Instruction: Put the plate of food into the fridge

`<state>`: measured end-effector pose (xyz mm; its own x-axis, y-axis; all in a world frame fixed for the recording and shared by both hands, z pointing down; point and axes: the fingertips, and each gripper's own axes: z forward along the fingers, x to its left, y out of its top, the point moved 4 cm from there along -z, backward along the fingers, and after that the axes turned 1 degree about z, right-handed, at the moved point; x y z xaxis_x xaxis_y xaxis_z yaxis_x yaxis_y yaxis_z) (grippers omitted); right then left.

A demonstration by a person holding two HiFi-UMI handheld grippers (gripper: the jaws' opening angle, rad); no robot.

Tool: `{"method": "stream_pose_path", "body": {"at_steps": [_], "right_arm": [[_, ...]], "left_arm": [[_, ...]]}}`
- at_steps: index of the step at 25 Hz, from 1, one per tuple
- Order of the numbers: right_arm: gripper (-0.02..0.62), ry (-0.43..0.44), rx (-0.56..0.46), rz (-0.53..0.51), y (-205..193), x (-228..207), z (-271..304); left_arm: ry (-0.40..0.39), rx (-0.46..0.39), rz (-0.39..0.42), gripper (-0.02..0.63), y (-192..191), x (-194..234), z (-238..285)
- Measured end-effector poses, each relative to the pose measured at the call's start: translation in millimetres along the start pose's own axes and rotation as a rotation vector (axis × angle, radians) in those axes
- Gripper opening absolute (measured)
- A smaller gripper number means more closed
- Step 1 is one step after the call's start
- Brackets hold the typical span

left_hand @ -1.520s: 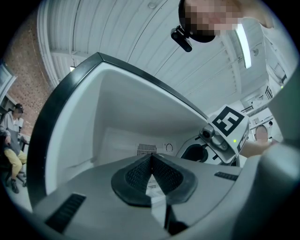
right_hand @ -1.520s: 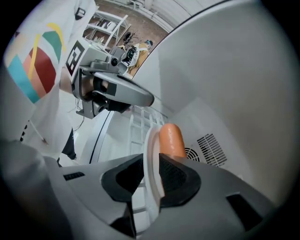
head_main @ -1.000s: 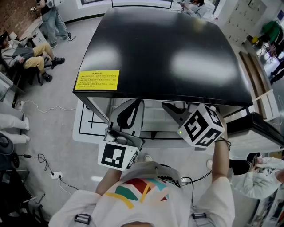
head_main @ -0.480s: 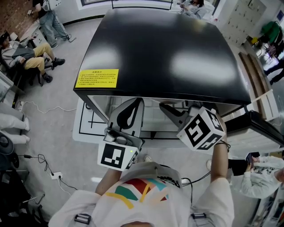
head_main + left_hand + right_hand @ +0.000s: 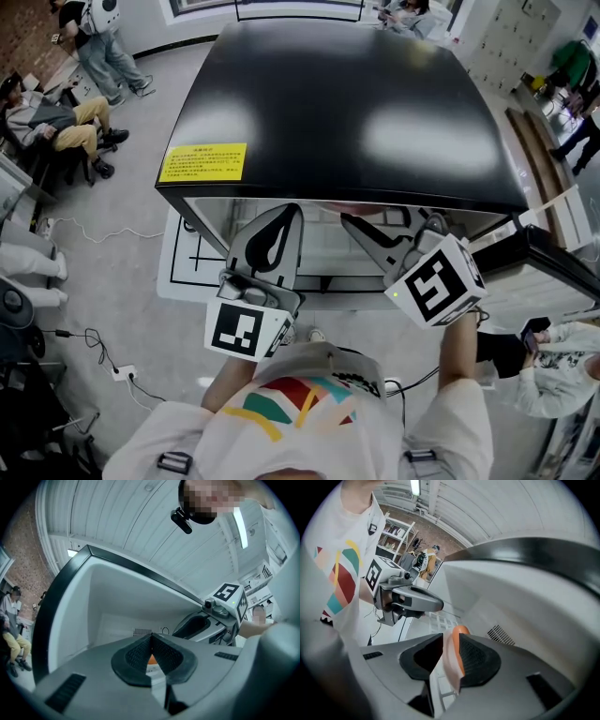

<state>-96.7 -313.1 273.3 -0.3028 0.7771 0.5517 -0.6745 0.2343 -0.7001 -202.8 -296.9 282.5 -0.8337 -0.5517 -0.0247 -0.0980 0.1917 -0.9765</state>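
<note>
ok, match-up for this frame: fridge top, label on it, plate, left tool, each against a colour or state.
Things:
1. fridge top
2. label
3. plate
4. left tool

Colour or state:
a. jaws together
b. glossy black
c. rim clamped in the right tool
d. yellow

Pairs: 1-b, 2-d, 3-c, 4-a

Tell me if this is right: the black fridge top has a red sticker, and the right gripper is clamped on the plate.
Not quite: the sticker on the black fridge top is yellow, not red, as the head view shows. The right gripper is indeed clamped on the plate.
</note>
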Motion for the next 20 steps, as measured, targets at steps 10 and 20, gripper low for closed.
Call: {"method": "stream_pose_path", "body": {"at_steps": [10, 20], "right_arm": [[0.000, -0.262, -0.115, 0.070, -4, -10, -28], [0.000, -0.473, -0.446, 0.475, 2, -5, -76]], "left_arm": [[-0.013, 0.000, 0.020, 0.005, 6, -8, 3], [-0.018, -0.012, 0.030, 0.006, 15, -16, 3]]}}
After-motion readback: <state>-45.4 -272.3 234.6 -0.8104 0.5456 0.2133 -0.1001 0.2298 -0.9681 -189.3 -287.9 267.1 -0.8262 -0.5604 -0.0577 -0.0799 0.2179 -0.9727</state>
